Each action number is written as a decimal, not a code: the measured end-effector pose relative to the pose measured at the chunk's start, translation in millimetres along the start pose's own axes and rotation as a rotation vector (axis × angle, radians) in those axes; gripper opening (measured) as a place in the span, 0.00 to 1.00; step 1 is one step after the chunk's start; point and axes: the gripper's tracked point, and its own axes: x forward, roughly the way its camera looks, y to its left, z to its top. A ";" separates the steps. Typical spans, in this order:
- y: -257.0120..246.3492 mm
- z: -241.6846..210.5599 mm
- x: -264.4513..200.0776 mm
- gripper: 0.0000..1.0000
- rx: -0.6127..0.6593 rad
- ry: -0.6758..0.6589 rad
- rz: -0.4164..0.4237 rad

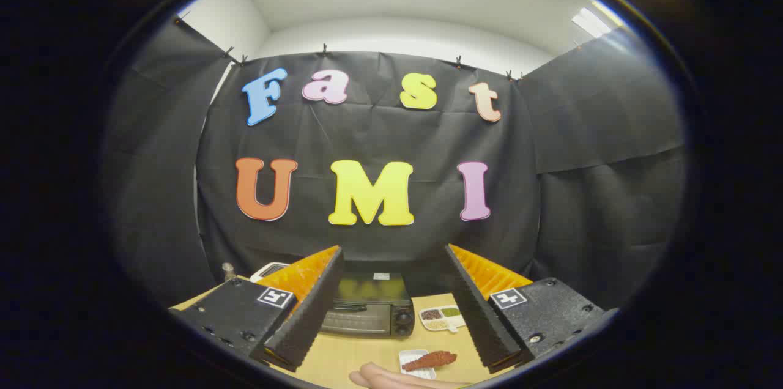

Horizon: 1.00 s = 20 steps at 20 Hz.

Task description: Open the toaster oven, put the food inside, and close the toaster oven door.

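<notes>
A black toaster oven (367, 306) stands on the wooden table (355, 355) beyond my fingers, its glass door shut and its handle across the front. Nearer to me, a reddish-brown piece of food (431, 360) lies on a small white plate (413, 359) on the table, low between the fingers. My gripper (394, 254) is held high above the table, open, with a wide gap and nothing between its fingers.
A white divided dish (441, 317) with several kinds of seasoning sits right of the oven. A person's hand (391, 378) rests on the table just in front of the plate. A white device (269, 269) and a small shaker (228, 270) stand behind the left finger.
</notes>
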 end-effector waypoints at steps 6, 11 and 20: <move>1.3 -2.0 2.5 1.00 0.003 0.006 0.003; 3.3 -6.7 6.1 1.00 0.004 0.009 0.005; 30.0 -60.8 62.6 1.00 -0.016 0.108 0.068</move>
